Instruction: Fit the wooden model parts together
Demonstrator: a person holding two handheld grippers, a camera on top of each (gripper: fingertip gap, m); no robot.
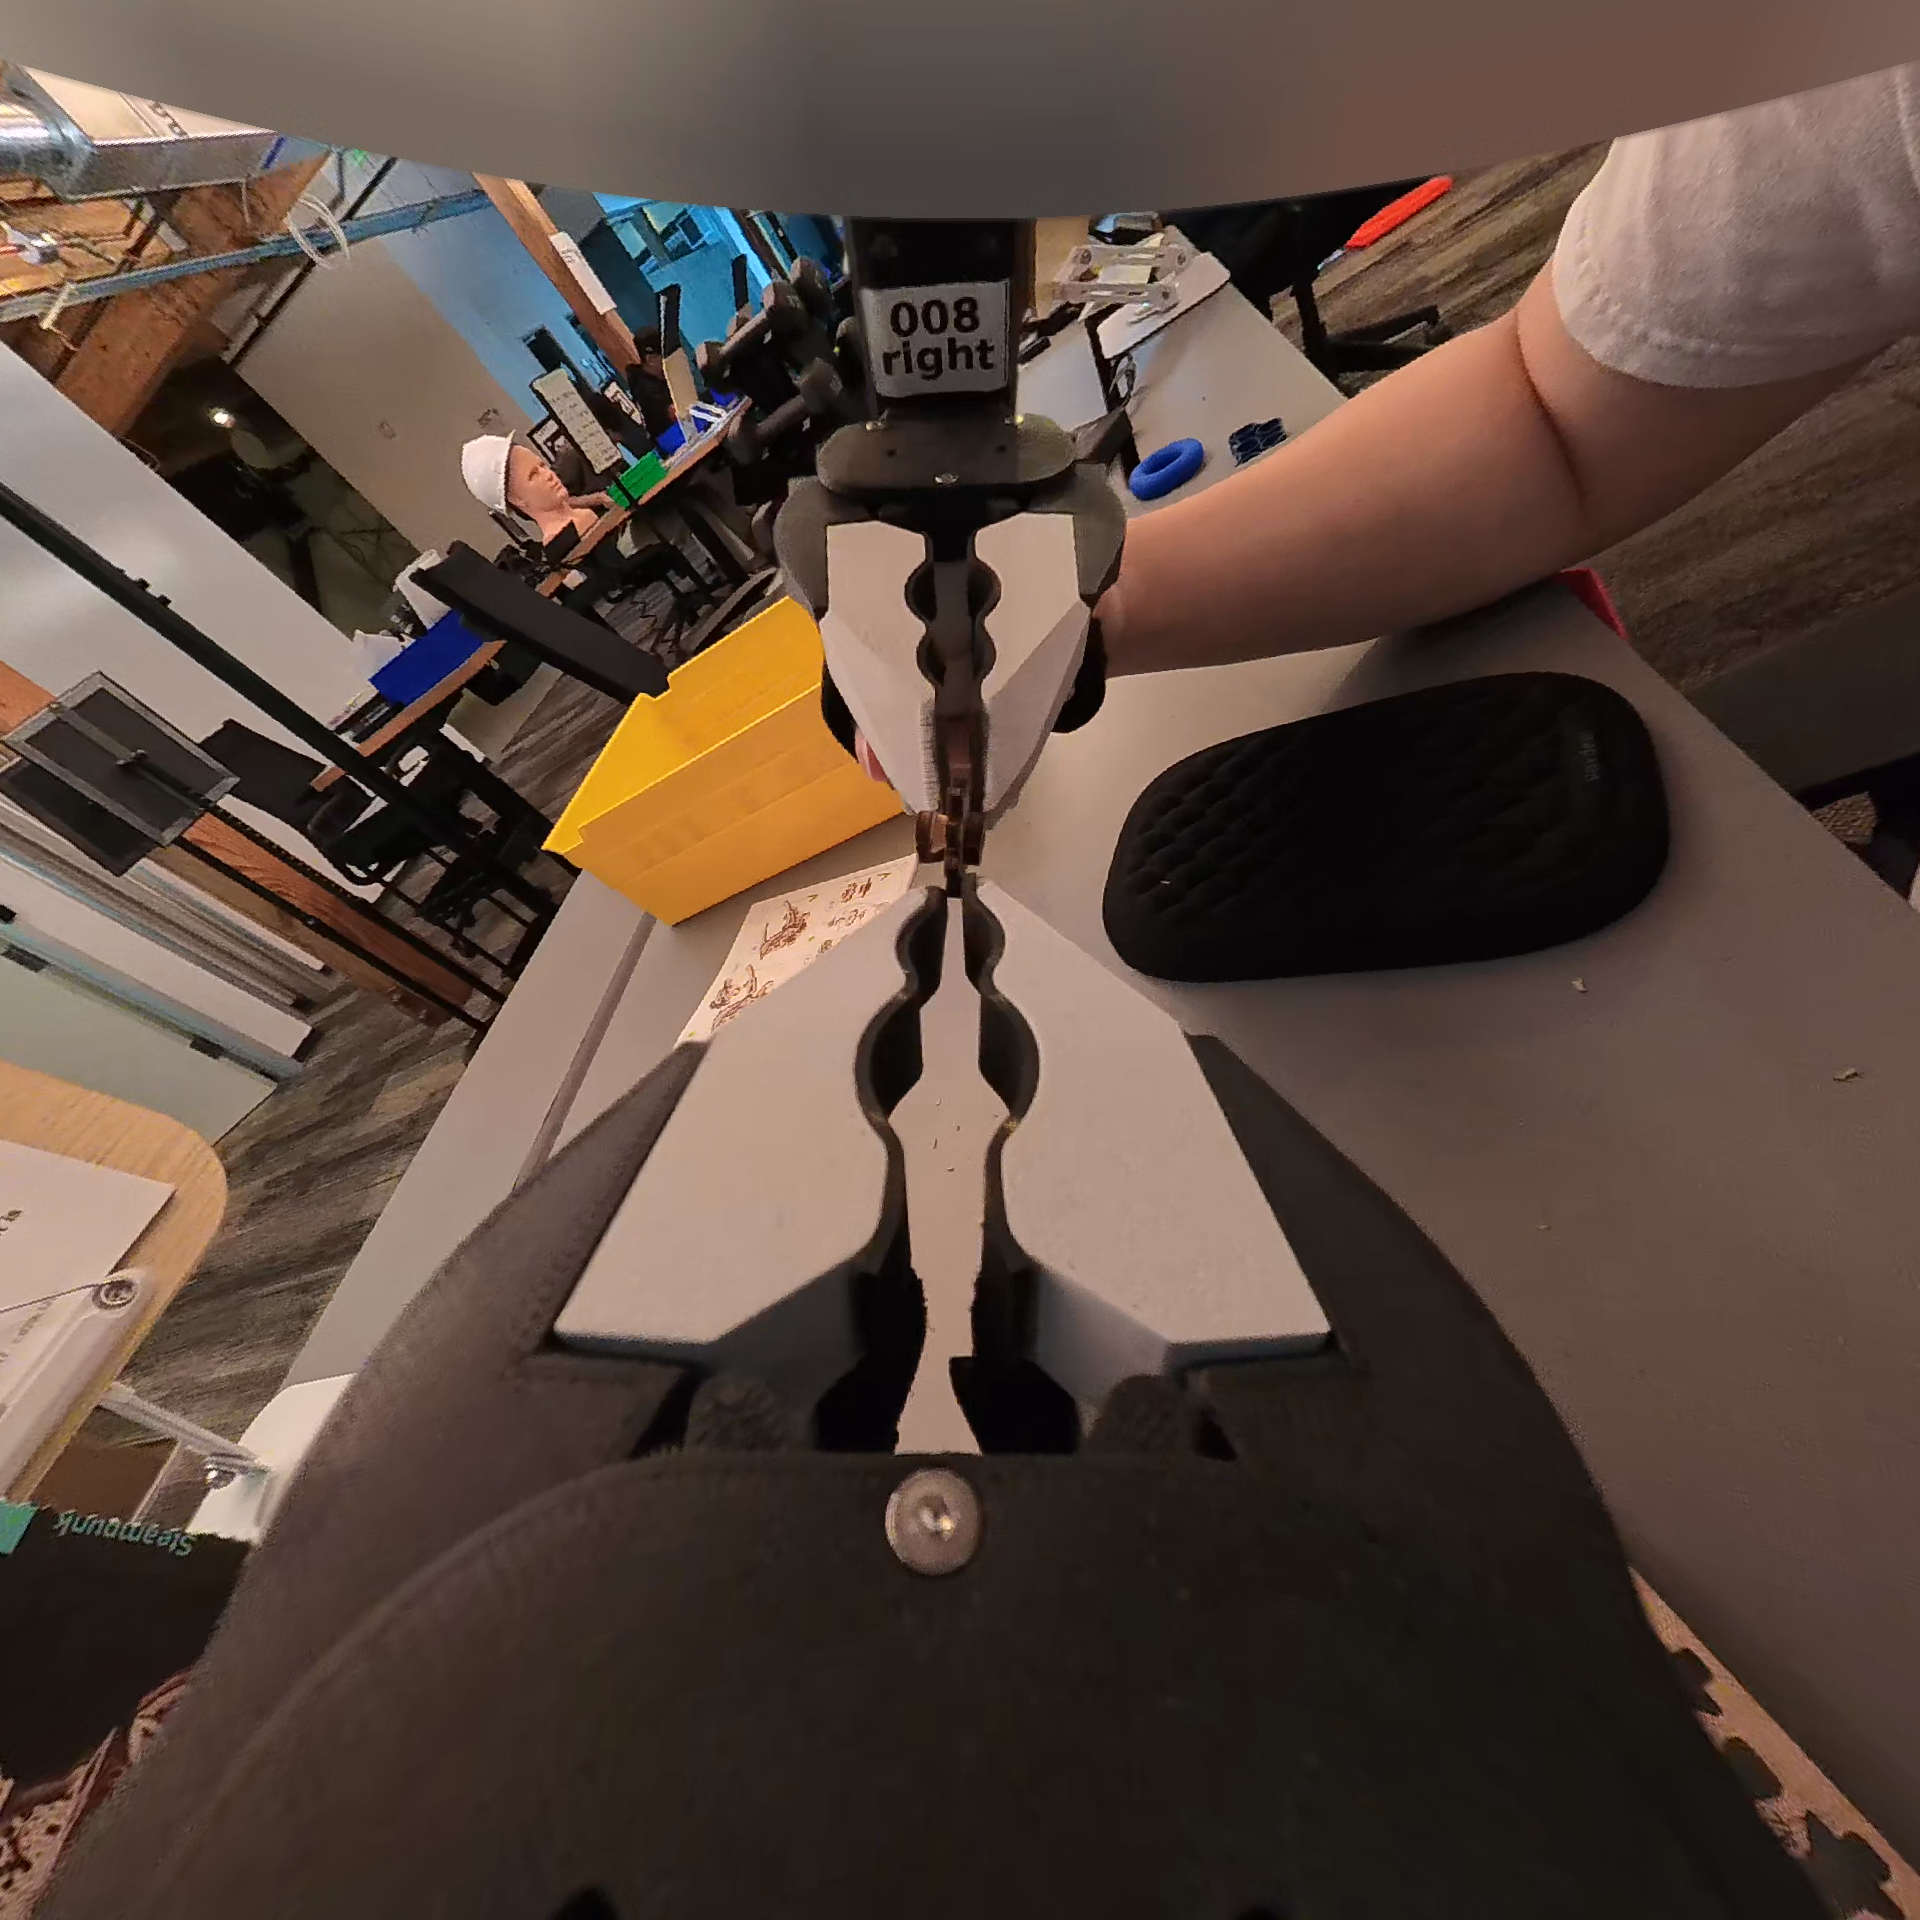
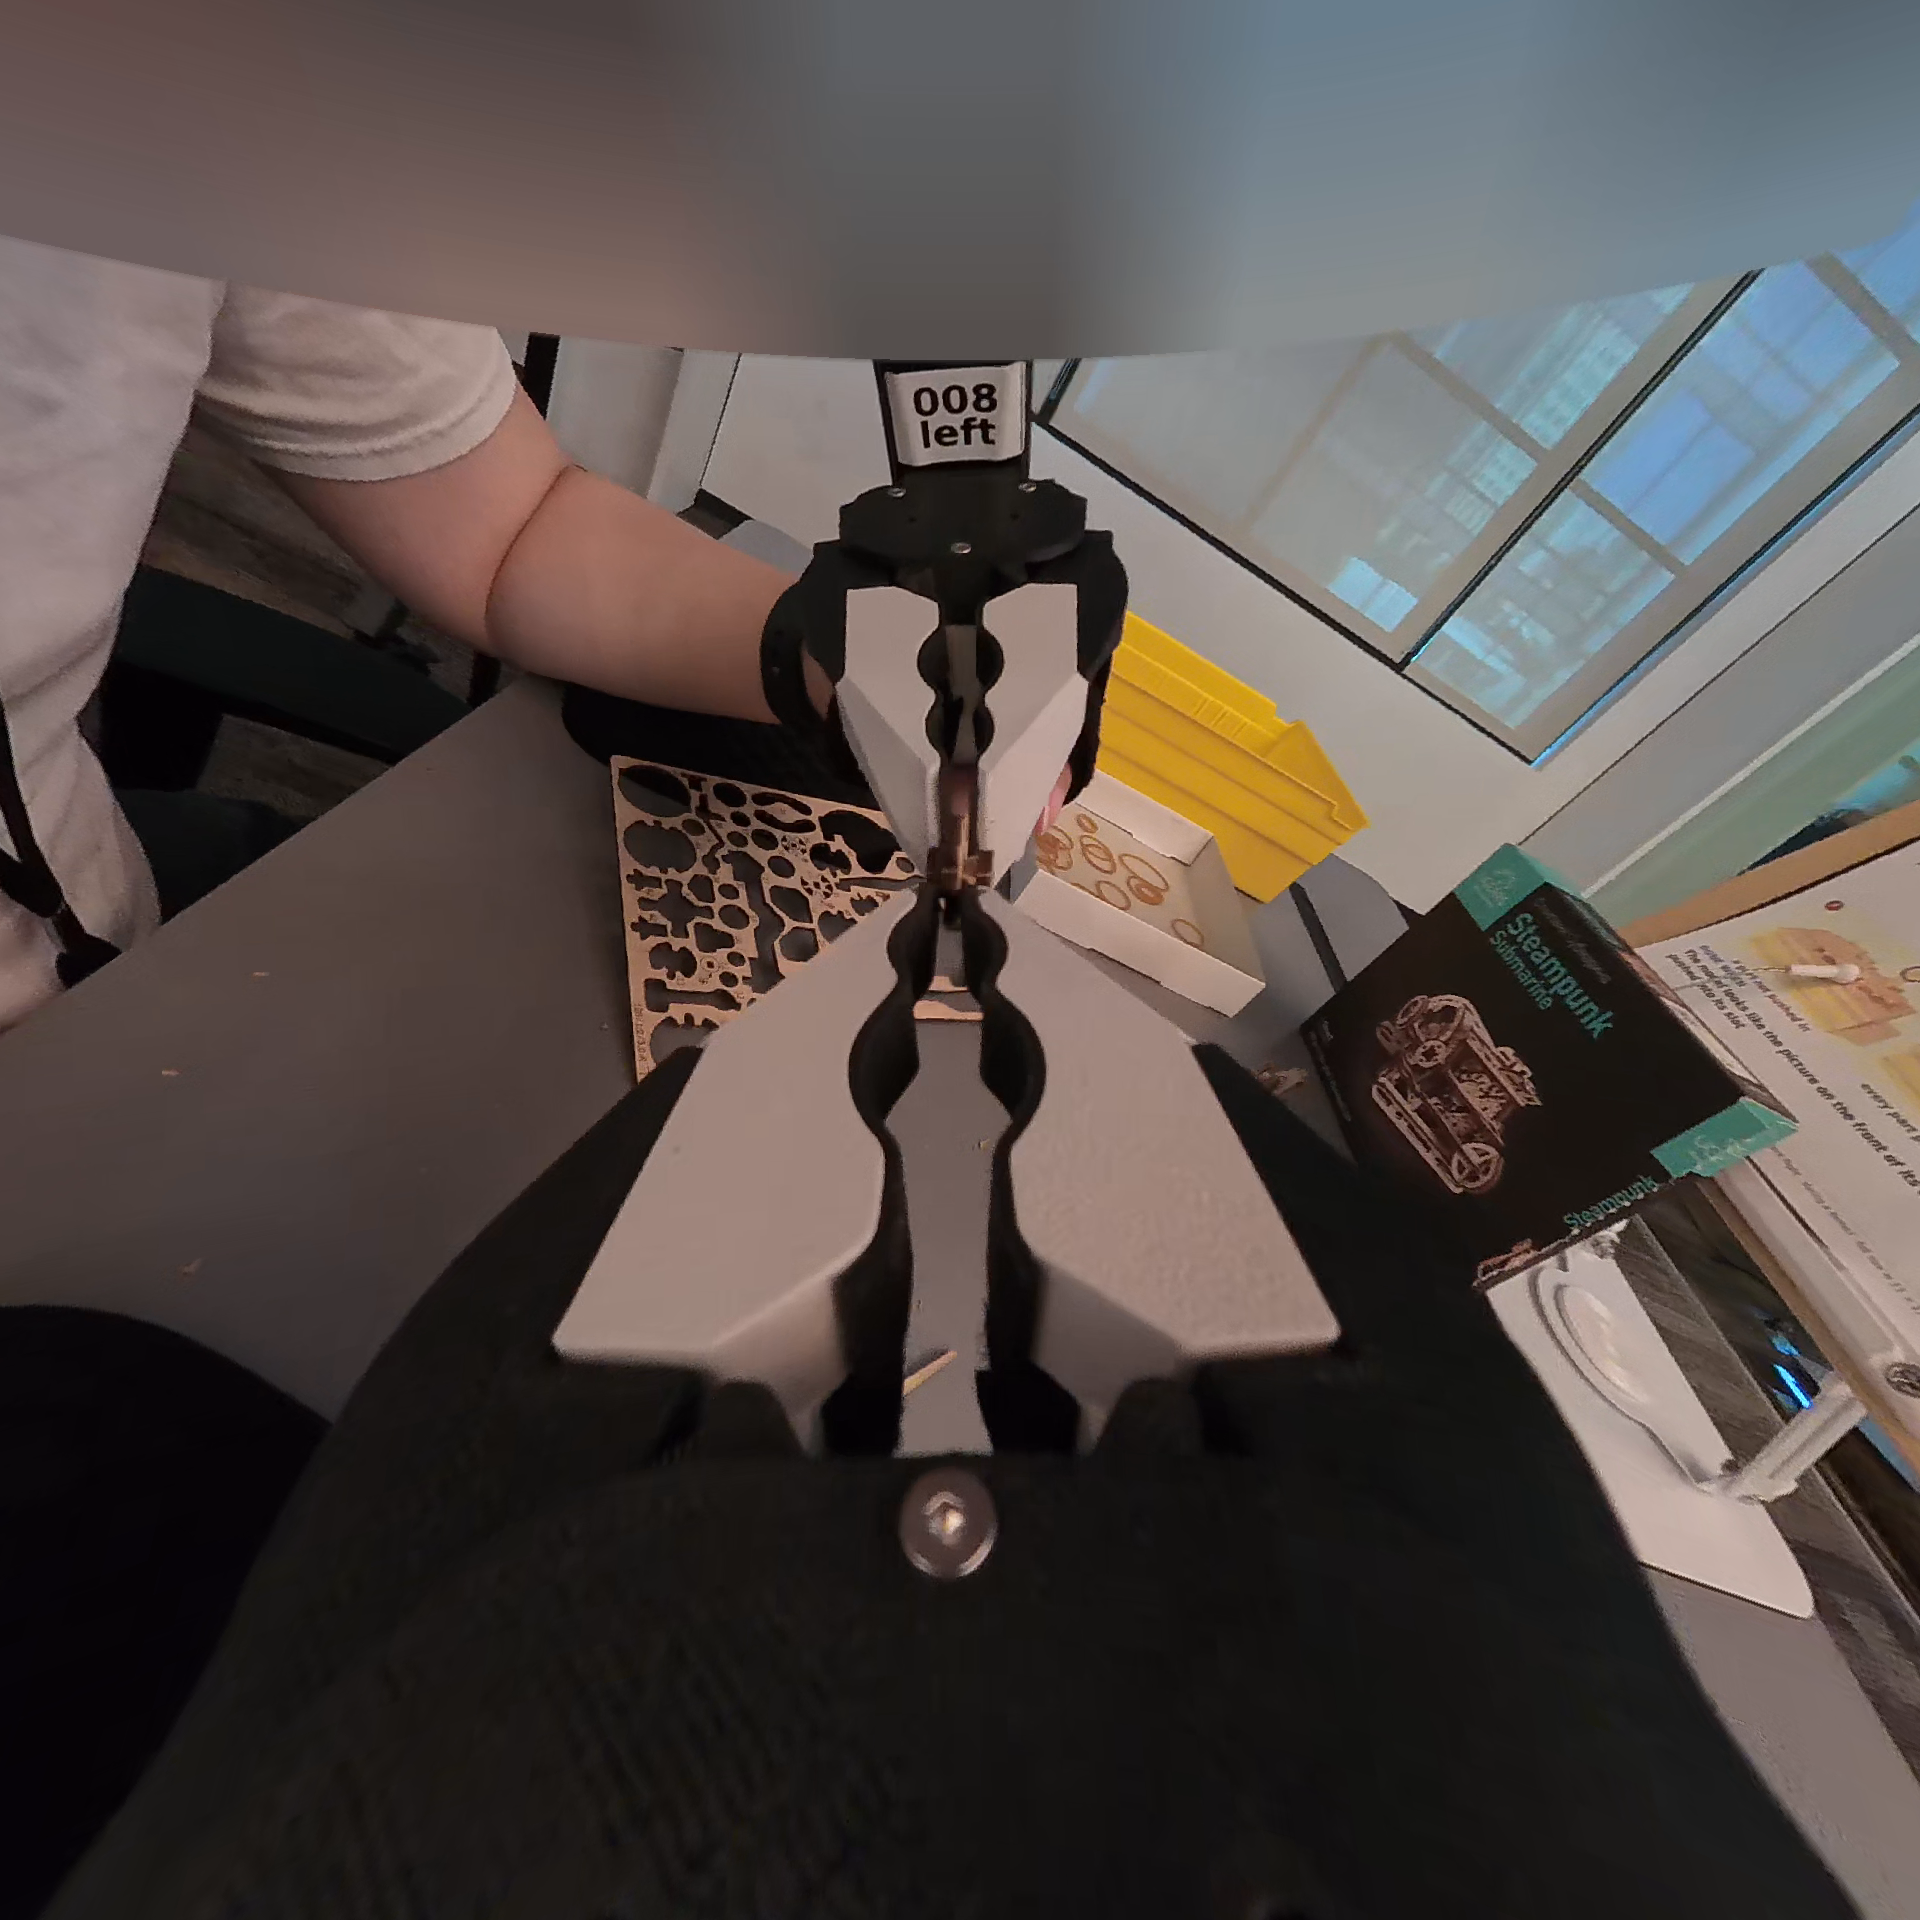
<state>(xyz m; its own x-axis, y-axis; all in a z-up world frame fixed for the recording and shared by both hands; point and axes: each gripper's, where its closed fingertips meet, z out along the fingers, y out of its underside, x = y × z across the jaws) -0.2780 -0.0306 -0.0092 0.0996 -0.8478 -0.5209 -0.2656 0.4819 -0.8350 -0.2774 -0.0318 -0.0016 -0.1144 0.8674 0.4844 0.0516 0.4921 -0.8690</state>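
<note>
Wedging wooden parts (image 1: 948, 831) between both closed tongs' tips.

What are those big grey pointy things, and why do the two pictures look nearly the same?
They are tongs, and a person holds one pair in each hand. Each pair has a camera on it looking along its two fingers, so each picture shows its own tongs big at the bottom and the other pair facing it. The left tongs and the right tongs meet tip to tip, each pinching a little brown wooden part to push them together. On the grey table lie a black pad, a yellow bin, a wooden sheet with holes where parts were popped out, a white tray of wooden rings, and the model's dark box.
</note>
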